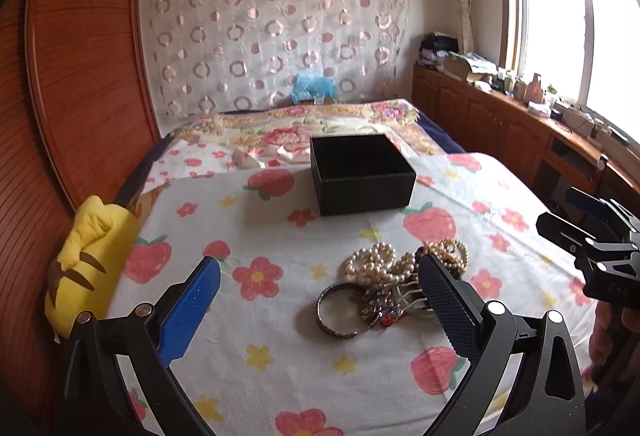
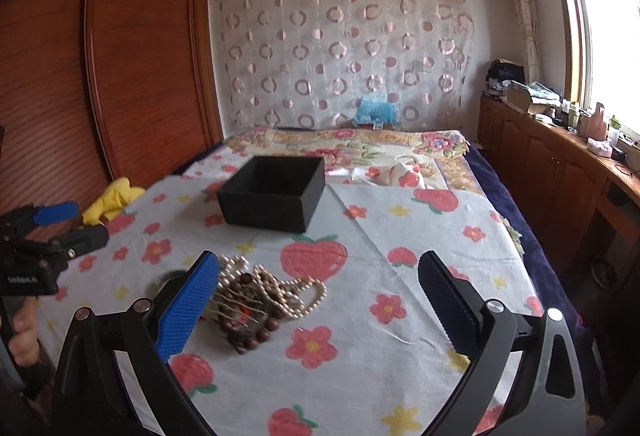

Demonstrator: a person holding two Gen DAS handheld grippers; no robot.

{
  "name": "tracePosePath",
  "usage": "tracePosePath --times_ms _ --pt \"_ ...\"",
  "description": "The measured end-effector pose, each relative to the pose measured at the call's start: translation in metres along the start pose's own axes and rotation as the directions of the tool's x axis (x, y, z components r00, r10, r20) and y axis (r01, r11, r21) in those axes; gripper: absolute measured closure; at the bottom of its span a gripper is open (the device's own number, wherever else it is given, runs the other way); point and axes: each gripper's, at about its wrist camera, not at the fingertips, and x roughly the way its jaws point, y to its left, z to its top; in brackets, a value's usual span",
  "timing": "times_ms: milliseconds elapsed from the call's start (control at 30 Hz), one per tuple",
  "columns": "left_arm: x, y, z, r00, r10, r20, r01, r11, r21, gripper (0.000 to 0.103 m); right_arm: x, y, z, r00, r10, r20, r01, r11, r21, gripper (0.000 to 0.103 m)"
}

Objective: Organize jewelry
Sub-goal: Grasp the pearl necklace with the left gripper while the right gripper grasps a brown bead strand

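The jewelry (image 1: 404, 282) lies in one tangled heap on the bed (image 1: 280, 368), toward its near end and roughly midway between the side edges: a pearl strand (image 1: 372, 260), dark wooden beads (image 2: 256, 332) and a metal bangle (image 1: 334, 312) at the heap's near-left fringe. The box (image 1: 362, 173), open and black, sits further up the bed, well apart from the heap, and as far as I can see it holds nothing. From my left gripper (image 1: 320, 306) the heap lies just ahead and right of centre, its right finger (image 1: 444, 300) overlapping the heap's right side; jaws are wide, nothing held. From my right gripper (image 2: 320, 306) the heap sits off to the left, behind the blue left finger (image 2: 188, 308); jaws equally wide, empty. I judge the left nearer and better lined up, and the bangle, lying flat with its ring clear of the pearls, the easiest first pick
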Motion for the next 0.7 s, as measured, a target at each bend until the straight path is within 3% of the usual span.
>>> tracePosePath --times_ms 233,467,700 --pt "0.026 0.010 -0.006 0.998 -0.007 -0.060 0.008 1.000 0.016 0.007 0.038 -0.011 -0.012 0.993 0.033 -0.113 -0.038 0.998 -0.041 0.025" --pt "0.051 0.019 -0.009 0.993 -0.024 -0.113 0.028 0.999 0.032 0.007 0.089 -0.014 -0.023 0.960 0.081 -0.267 -0.106 0.991 -0.079 0.050" --pt "0.083 0.029 -0.008 0.979 -0.076 -0.188 0.084 0.996 0.034 0.007 0.118 -0.013 -0.023 0.930 0.115 -0.349 -0.150 0.986 -0.074 0.058"
